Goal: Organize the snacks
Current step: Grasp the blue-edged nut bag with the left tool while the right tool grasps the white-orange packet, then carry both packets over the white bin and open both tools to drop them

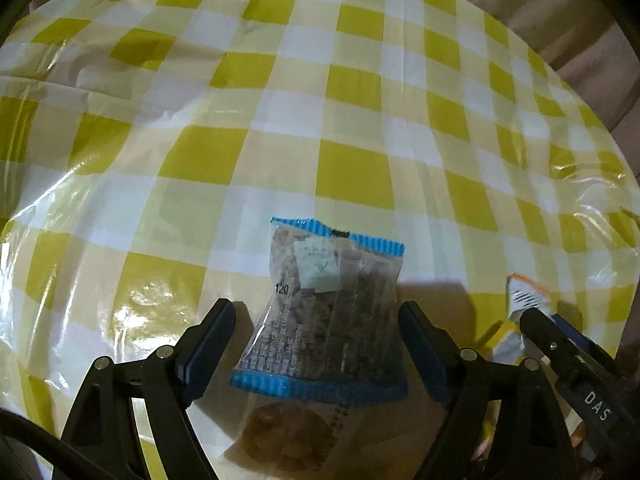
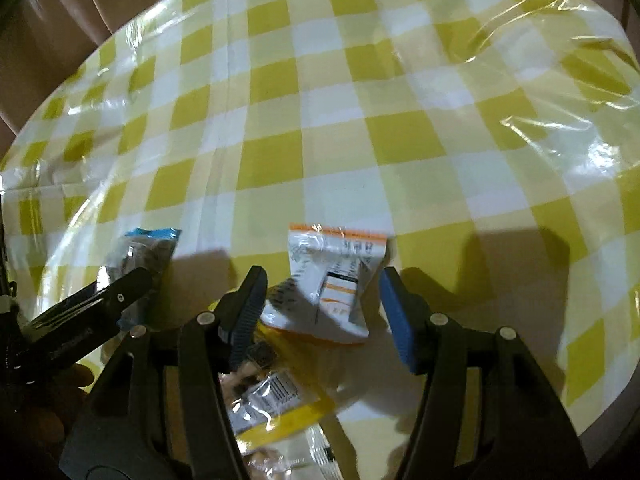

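Left tongs [image 1: 316, 328]: jaws stand wide, one either side of the blue packet [image 1: 320, 308], with a clear gap on both sides; pads press on nothing. The blue packet lies flat on the bench [image 1: 352, 80], its clear film showing dark contents and a small pale label. Under its near edge lies a clear packet [image 1: 286, 436] holding a round brown biscuit.

Right tongs [image 2: 320, 304]: jaws partly apart, straddling the orange packet [image 2: 332, 280]. The left pad lies at or very near the packet's edge; the right pad stands clear of it. No grip is evident. The orange packet rests on the bench, its near end overlapping a yellow packet [image 2: 276, 408] that lies between the arms of the tongs.

The two tongs work side by side, each visible at the edge of the other's view. The bench carries a yellow-and-white check cloth under glossy clear film. Beige drapery [image 2: 80, 8] hangs beyond the far edge.
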Available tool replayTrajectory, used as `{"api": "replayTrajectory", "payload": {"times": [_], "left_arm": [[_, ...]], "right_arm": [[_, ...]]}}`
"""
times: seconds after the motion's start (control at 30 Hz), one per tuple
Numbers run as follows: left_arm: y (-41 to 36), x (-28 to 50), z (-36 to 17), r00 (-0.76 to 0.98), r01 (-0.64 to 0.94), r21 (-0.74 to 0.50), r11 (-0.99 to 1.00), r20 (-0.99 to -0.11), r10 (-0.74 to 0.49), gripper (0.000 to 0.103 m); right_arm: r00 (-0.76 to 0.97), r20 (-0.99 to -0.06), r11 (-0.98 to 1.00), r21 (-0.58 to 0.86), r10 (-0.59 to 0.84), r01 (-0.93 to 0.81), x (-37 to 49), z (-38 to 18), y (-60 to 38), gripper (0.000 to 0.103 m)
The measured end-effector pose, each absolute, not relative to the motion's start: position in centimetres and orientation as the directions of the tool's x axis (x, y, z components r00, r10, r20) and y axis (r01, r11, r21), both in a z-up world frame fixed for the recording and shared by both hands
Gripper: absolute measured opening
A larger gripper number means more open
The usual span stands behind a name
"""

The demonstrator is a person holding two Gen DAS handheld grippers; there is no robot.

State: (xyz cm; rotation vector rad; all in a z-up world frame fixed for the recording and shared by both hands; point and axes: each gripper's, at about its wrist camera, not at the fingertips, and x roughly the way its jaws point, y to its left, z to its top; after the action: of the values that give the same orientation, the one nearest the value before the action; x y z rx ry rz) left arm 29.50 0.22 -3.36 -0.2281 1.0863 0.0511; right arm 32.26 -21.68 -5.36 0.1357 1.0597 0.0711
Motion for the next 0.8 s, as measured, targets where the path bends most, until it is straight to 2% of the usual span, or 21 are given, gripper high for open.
{"api": "replayTrajectory", "payload": {"times": [0.1, 0.17, 0.37, 0.53, 0.8], "left_arm": [[-0.3, 29.5, -3.6, 0.467, -0.122, -0.123, 0.985, -0.883, -0.052, 0.083], [-0.9, 29.3, -3.7, 0.475, -0.095, -0.078, 0.992, -0.879, -0.024, 0.072], [-0.5, 28.7, -3.5, 0.498, -0.090, -0.095, 0.991, -0.866, -0.037, 0.057], [0.1, 28.2, -3.4, 0.516, -0.104, -0.115, 0.988, -0.856, -0.045, 0.053], [0.5, 27.3, -2.7, 0.553, -0.125, -0.137, 0.983, -0.832, -0.046, 0.052]], "right_arm": [[0.475, -0.874, 0.993, 0.119, 0.105, 0.000, 32.4, -6.3, -21.7, 0.062], [0.484, -0.871, 0.995, 0.099, 0.090, -0.008, 32.4, -6.5, -21.8, 0.060], [0.499, -0.863, 0.996, 0.079, 0.083, -0.029, 32.2, -6.5, -22.0, 0.056], [0.528, -0.846, 0.997, 0.076, 0.079, -0.027, 31.7, -5.7, -22.5, 0.056], [0.565, -0.822, 0.996, 0.087, 0.078, -0.010, 30.6, -3.9, -23.5, 0.056]]}}
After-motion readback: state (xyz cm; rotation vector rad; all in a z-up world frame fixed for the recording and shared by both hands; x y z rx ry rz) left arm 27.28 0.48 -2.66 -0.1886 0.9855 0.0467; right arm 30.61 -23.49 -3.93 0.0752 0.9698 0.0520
